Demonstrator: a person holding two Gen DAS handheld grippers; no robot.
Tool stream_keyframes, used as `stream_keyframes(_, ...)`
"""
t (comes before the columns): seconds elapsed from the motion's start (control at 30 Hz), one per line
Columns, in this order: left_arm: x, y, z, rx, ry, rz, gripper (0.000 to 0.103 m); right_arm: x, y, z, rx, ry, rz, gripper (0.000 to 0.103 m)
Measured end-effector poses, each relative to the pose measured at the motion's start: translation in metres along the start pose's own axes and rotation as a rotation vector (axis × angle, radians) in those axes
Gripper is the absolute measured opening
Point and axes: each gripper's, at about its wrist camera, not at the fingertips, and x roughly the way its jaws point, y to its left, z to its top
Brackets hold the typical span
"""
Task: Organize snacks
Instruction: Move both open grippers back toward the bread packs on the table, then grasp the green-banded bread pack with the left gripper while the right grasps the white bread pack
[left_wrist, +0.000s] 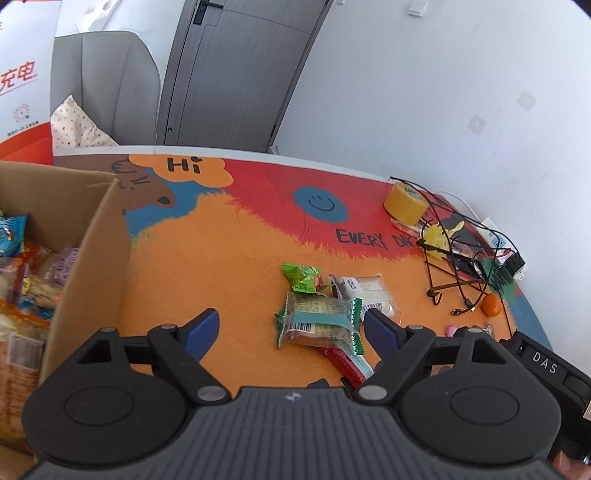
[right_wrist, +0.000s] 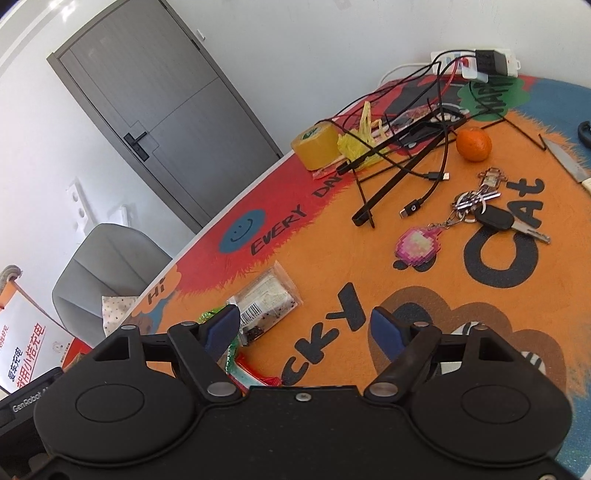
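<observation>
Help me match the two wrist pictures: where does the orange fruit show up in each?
Left wrist: orange fruit at the far right, beside the cable ends.
Right wrist: orange fruit upper right, near the black cables.
Shared landmark: yellow tape roll.

This looks like a lived-in room in a home or small office. A grey door (right_wrist: 155, 122) with a black lever handle stands in a plain white wall. A grey upholstered chair (right_wrist: 107, 266) sits at the table's far edge. The table wears a cartoon cat mat (right_wrist: 388, 258), with keys (right_wrist: 491, 214), an orange (right_wrist: 474, 144), tape (right_wrist: 316, 146) and charging cables (right_wrist: 424, 173) strewn at the right.
</observation>
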Motion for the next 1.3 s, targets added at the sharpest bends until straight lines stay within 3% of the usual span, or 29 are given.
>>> stream_keyframes(0.57, 0.079, -0.029, 0.000, 0.023, 0.096, 0.059, 0.084, 0.047, -0.005, 0.016, 0.016, 0.067, 0.029, 0.081)
stream_keyframes(0.77, 0.097, -0.036, -0.005, 0.033, 0.101, 0.091, 0.083, 0.051, -0.003, 0.023, 0.000, 0.059, 0.043, 0.088)
stream_keyframes(0.87, 0.095, -0.037, -0.005, 0.041, 0.089, 0.111, 0.061, 0.057, 0.000, 0.024, -0.018, 0.067, 0.052, 0.090)
stream_keyframes(0.97, 0.090, -0.031, -0.004, 0.019, 0.100, 0.084, 0.050, 0.069, 0.005, 0.024, -0.052, 0.093, 0.033, 0.090)
stream_keyframes(1.3, 0.060, -0.009, 0.007, 0.013, 0.046, 0.077, 0.050, 0.088, 0.030, 0.028, -0.163, 0.077, -0.026, 0.101)
